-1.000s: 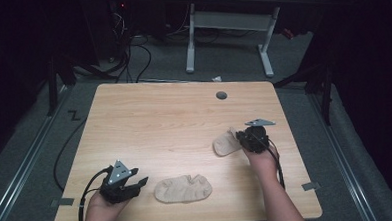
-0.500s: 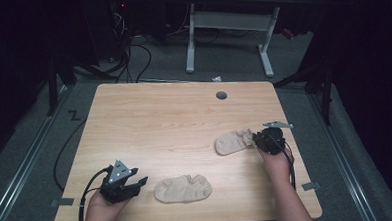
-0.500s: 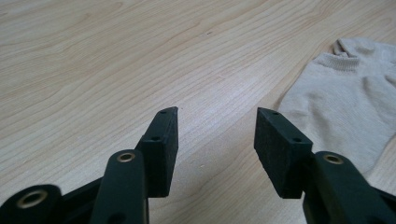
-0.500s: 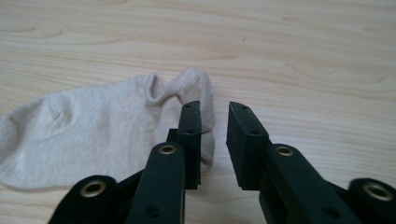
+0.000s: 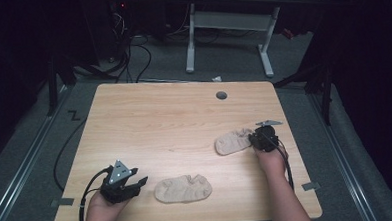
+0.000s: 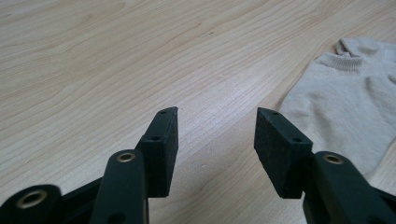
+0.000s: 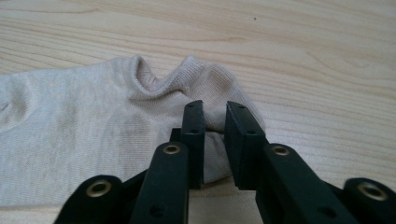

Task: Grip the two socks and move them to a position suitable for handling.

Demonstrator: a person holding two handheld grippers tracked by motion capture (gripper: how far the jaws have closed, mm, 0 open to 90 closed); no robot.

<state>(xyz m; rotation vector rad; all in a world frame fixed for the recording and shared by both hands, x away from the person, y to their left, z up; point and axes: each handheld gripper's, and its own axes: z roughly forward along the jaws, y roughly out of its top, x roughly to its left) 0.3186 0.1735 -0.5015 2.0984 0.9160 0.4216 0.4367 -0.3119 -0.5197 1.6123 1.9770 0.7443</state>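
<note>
Gripped heel fold of far sock point(image 7: 93, 140) with right gripper point(image 7: 215, 116), jaws just closing narrow. Left gripper point(image 6: 216, 126) open, empty. Next: probably lift toward near sock point(image 5: 183, 188).

From above the near edge, we look forward and down over the whole table point(image 5: 184, 126). Each gripper view sits low and close, looking along its jaws across the wood. All views share the tabletop and a beige sock point(image 7: 93, 135).

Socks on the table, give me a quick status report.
Right gripper closing on far sock's heel edge, fabric between pads. Left gripper open, idle beside near sock. Table unobstructed.
</note>
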